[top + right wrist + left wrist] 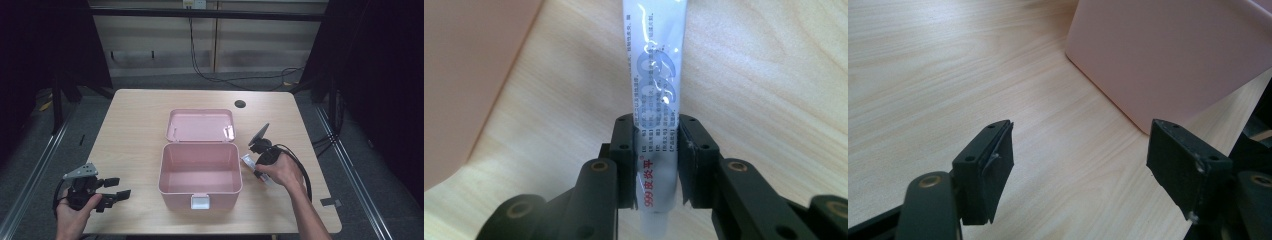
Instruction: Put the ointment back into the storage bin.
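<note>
White plastic ointment tube with blue and red print (655, 95): clamped crosswise between the jaws of the right gripper (655, 160), pads pressing on both its sides near the lower end, the longer part projecting beyond the jaw tips over the light wooden desk (774, 75). In the high view the tube (248, 161) sits just right of the open pink plastic box (200, 172). Left gripper (1078, 165): jaws wide apart, nothing between them, near the box's left side.

tube (248, 161) right of box (200, 175)
</note>
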A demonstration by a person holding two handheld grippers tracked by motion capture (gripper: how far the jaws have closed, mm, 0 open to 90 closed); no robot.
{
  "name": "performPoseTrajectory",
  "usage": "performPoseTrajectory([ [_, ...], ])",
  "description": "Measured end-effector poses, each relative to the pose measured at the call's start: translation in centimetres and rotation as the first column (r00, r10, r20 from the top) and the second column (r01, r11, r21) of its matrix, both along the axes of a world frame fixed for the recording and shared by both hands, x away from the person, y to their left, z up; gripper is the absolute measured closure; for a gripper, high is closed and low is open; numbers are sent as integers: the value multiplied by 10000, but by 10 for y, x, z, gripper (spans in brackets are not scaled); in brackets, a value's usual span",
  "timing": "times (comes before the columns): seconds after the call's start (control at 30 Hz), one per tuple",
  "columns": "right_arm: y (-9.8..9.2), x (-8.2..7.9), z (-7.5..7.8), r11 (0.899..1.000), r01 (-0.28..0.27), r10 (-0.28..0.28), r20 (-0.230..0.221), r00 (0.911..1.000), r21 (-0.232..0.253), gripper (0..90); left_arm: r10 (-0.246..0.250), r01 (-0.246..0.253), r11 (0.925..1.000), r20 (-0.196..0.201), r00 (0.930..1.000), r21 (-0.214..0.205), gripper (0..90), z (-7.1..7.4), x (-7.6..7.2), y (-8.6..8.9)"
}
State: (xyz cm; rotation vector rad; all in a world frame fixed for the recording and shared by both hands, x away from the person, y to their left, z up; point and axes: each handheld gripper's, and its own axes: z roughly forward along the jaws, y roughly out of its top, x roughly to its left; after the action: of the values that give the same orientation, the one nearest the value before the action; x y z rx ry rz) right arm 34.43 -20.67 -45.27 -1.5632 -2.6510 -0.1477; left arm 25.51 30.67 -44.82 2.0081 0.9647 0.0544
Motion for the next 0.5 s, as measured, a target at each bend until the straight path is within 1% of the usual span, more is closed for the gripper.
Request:
performPoseTrajectory([
  [0.03,-3,-2,2,9999,-62,62,8,10000,104,716,-1,1,10000,-3,10000,29,266,0,0,0],
  [0.13,-7,-4,6,9999,-109,109,9,9999,113,716,-14,14,10000,-12,10000,18,266,0,0,0],
  [0.17,-9,-5,7,9997,-134,133,40,9999,187,716,-16,16,10000,-4,10000,16,266,0,0,0],
  [0.23,-11,-7,8,9994,-239,239,3,9997,265,716,-28,28,10000,-20,10000,-94,265,0,0,0],
  [0.33,-15,-9,9,9974,-323,332,-129,9994,639,715,-52,52,10000,-14,10000,-84,263,0,0,0],
  [0.4,-18,-10,12,9980,-249,250,-9,9997,585,715,-58,58,10000,3,10000,-50,262,0,0,0],
  [0.47,-21,-11,13,9973,-266,269,-40,9996,689,715,-63,63,10000,-4,10000,-53,262,0,0,0],
  [0.5,-22,-11,15,9974,-294,297,-39,9996,652,715,-68,68,10000,-6,10000,-49,262,0,0,0],
])
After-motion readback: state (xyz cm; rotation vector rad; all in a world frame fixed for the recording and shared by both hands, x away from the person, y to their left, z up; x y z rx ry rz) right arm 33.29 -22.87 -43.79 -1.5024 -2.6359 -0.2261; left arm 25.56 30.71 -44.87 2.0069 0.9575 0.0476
